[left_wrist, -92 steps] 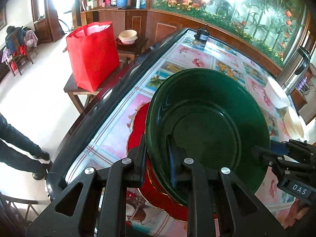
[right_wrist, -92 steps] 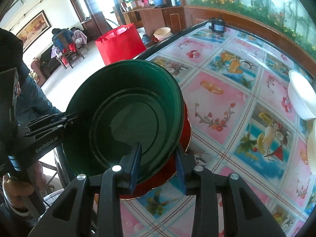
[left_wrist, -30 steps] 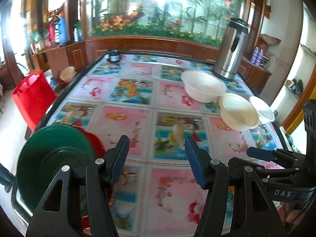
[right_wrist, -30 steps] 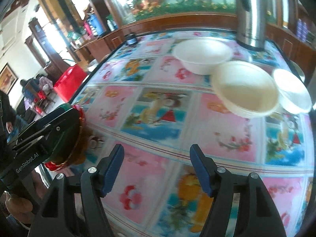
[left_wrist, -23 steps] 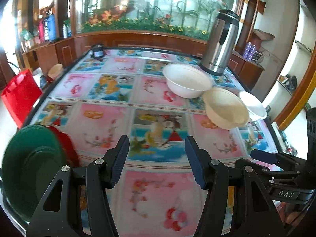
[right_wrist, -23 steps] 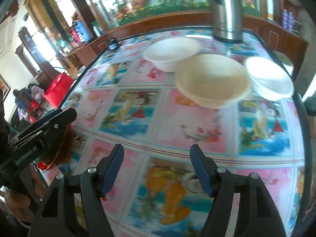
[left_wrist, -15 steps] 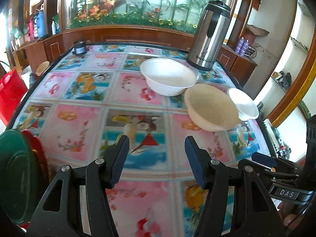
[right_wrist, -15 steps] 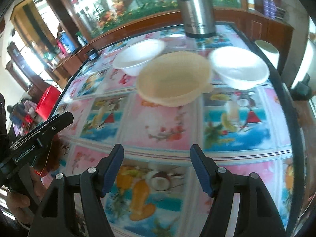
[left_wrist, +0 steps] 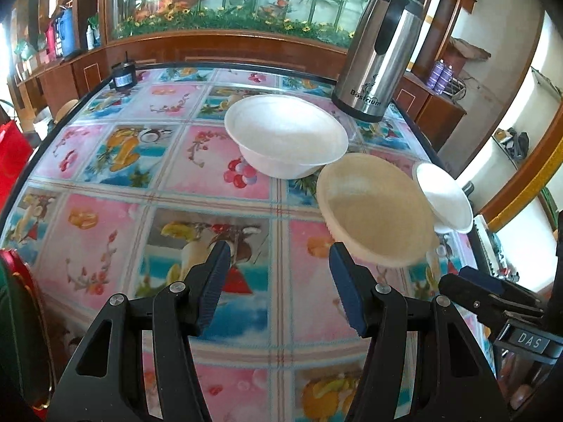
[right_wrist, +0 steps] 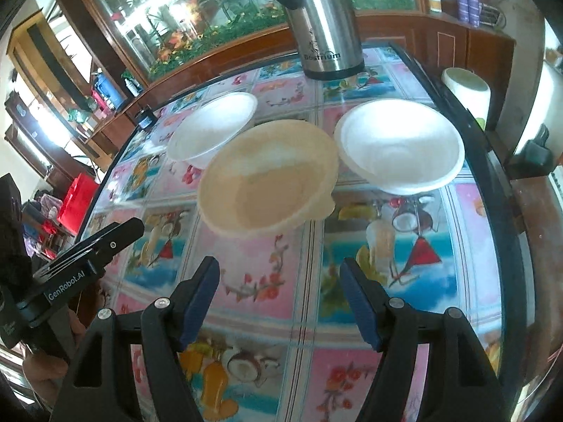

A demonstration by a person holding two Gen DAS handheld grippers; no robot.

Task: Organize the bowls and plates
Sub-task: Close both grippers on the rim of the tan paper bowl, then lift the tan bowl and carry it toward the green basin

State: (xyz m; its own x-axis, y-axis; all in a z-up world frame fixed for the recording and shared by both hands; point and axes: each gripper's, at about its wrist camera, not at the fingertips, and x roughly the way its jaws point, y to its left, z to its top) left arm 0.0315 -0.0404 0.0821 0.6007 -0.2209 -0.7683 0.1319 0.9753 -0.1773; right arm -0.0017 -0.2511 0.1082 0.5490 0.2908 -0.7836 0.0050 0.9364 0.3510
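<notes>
We have both tongs spread wide with nothing between them: left tongs, right tongs, each hanging above the patterned surface. Three bowls sit together toward the far right of the surface: big white bowl nearest the steel flask, tan bowl in the middle, small white bowl by the right edge. In the right view the tan bowl looks to overlap the big white bowl and sits just beside the small white bowl (can't tell if the rims touch). Green bowl on a red plate sits at the left edge, well apart from the others.
</notes>
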